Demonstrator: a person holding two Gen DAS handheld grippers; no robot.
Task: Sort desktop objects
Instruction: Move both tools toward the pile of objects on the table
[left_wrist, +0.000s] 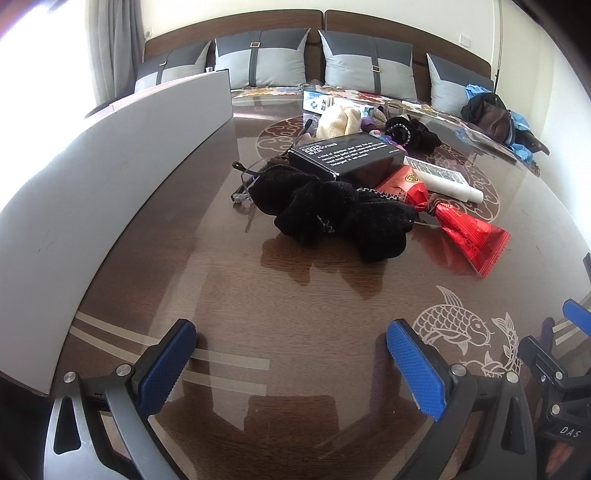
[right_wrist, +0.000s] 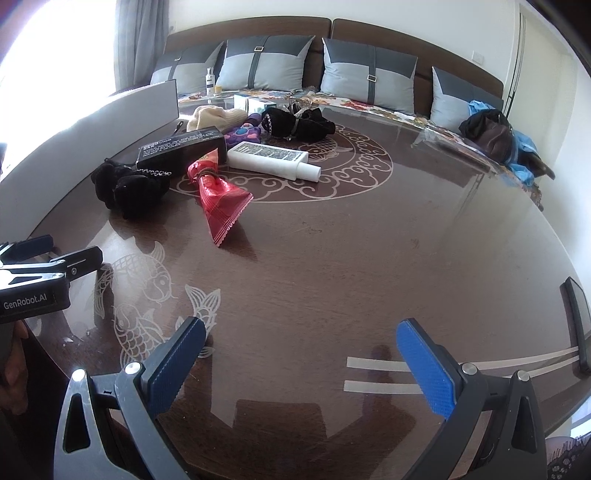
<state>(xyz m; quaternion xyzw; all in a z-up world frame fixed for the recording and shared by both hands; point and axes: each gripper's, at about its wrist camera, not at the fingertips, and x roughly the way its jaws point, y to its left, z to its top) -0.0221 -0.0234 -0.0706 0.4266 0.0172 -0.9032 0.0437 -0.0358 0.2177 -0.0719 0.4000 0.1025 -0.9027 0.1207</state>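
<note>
A pile of objects lies mid-table: a black fuzzy item with a chain (left_wrist: 332, 214) (right_wrist: 125, 188), a black printed box (left_wrist: 343, 157) (right_wrist: 183, 146), a red snack wrapper (left_wrist: 458, 221) (right_wrist: 221, 199), a white bottle lying on its side (left_wrist: 447, 179) (right_wrist: 273, 160), clear-framed glasses (left_wrist: 245, 184), a cream knit item (left_wrist: 338, 120) (right_wrist: 214, 114) and more black fabric (left_wrist: 413, 134) (right_wrist: 299, 123). My left gripper (left_wrist: 291, 363) hovers open over bare table, short of the pile. My right gripper (right_wrist: 301, 363) is open too, holding nothing.
A grey box wall (left_wrist: 110, 184) (right_wrist: 122, 110) stands along the table's left side. The round glass-topped wooden table (left_wrist: 295, 295) has fish engravings. A dark phone (right_wrist: 576, 321) lies at the right edge. A sofa with cushions (left_wrist: 258, 59) and bags (right_wrist: 487, 133) sits behind.
</note>
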